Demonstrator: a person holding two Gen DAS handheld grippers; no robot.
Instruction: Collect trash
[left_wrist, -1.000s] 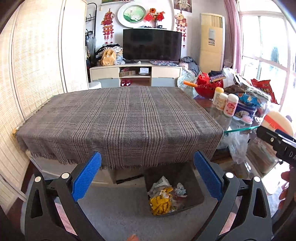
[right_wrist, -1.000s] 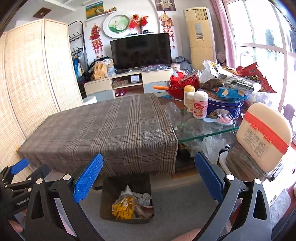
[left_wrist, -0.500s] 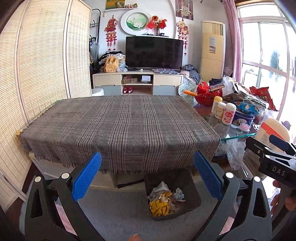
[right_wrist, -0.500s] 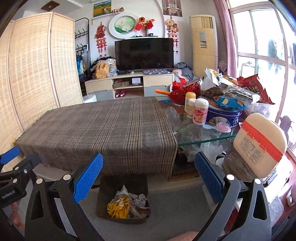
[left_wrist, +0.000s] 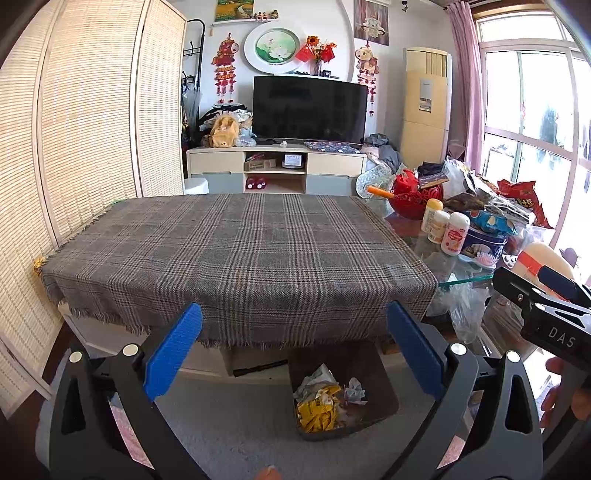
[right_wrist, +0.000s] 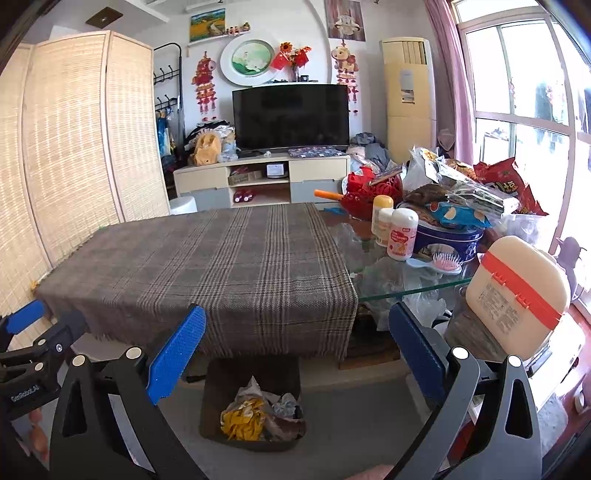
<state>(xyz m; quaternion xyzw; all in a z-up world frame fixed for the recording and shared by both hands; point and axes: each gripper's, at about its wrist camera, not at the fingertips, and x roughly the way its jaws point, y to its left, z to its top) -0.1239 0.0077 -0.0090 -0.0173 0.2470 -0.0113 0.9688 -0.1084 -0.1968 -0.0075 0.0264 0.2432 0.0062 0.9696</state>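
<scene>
Two grippers, left (left_wrist: 293, 350) and right (right_wrist: 295, 350), each spread wide and empty. One bin (left_wrist: 369, 373) of crumpled trash (left_wrist: 321, 402) sits on the floor below both, beneath one plaid-covered table (left_wrist: 236, 251).

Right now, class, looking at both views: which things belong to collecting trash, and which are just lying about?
Belongs to the job:
- trash box on the floor
- crumpled wrappers inside it
- left claw, open
- right claw, open

Just lying about:
- plaid cloth
- white bottles
- blue tin
- pink hairbrush
- cream case
- television
</scene>
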